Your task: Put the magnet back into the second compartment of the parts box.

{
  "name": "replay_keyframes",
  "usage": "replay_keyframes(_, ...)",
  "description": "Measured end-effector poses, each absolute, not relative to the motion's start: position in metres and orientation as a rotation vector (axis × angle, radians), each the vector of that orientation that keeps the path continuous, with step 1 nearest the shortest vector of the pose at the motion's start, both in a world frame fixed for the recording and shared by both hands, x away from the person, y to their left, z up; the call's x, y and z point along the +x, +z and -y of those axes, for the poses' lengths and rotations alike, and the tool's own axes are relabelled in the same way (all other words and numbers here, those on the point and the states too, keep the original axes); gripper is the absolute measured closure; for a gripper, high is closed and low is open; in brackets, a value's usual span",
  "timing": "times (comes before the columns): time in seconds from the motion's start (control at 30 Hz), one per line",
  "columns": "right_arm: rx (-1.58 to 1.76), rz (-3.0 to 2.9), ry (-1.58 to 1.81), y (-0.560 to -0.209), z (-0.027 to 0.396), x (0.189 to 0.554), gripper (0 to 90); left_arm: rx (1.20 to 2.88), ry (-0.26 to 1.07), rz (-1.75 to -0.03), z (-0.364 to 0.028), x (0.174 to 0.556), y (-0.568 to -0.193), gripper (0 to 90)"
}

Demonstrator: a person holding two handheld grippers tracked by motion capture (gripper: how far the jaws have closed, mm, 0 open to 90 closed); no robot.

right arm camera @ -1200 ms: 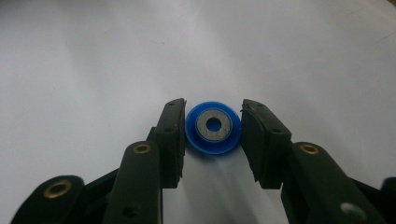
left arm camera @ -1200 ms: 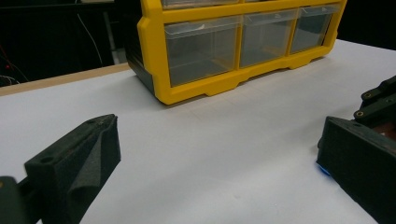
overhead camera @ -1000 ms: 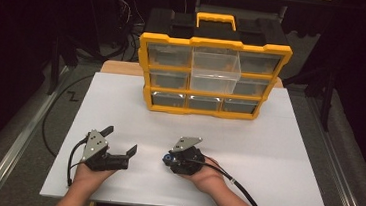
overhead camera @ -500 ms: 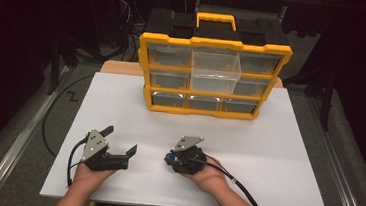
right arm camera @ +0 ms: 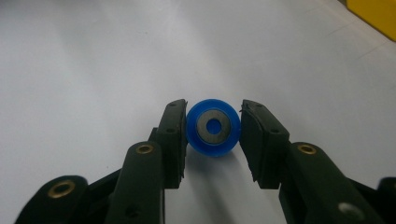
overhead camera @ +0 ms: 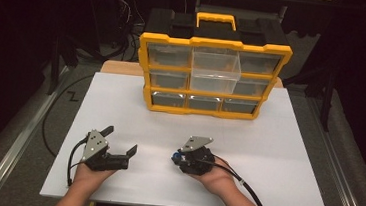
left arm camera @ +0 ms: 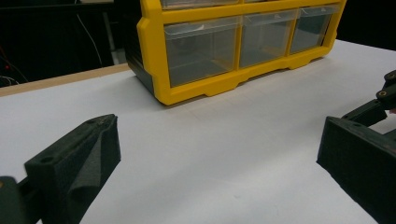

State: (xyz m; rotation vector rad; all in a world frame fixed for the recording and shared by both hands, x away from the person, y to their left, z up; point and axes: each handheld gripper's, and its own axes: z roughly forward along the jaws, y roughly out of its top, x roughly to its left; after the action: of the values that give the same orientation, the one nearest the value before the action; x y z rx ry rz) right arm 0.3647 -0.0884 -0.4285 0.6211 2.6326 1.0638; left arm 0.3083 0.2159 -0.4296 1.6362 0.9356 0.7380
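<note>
a lab bench: white table [overhead camera: 288, 142], dark surroundings, cables, yellow parts organizer [overhead camera: 212, 78].

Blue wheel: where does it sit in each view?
High view: blue wheel at the right gripper tips, lower centre.
Right gripper view: centre, between the jaws.
Left gripper view: I can't find it.
Shared landmark: yellow organizer, top right corner in the right gripper view.

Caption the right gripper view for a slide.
Right gripper clamps a blue wheel between its jaws above the white table.
</note>
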Motion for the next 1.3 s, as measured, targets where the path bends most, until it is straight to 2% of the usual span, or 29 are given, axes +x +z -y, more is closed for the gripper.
replay_keyframes(0.47, 0.681, -2.581, 1.061, -0.420, 0.123, 0.366, 64.2, 1.632, 0.737, -0.936, -0.217, 0.308, -0.429, 0.0)
replay_keyframes(1.0, 0.793, -2.507, 1.026, -0.415, 0.189, 0.363, 64.2, 1.637, 0.738, -0.935, -0.216, 0.308, -0.430, 0.0)
replay_keyframes(1.3, 0.853, -2.489, 1.010, -0.413, 0.212, 0.363, 64.2, 1.635, 0.738, -0.938, -0.215, 0.308, -0.429, 0.0)
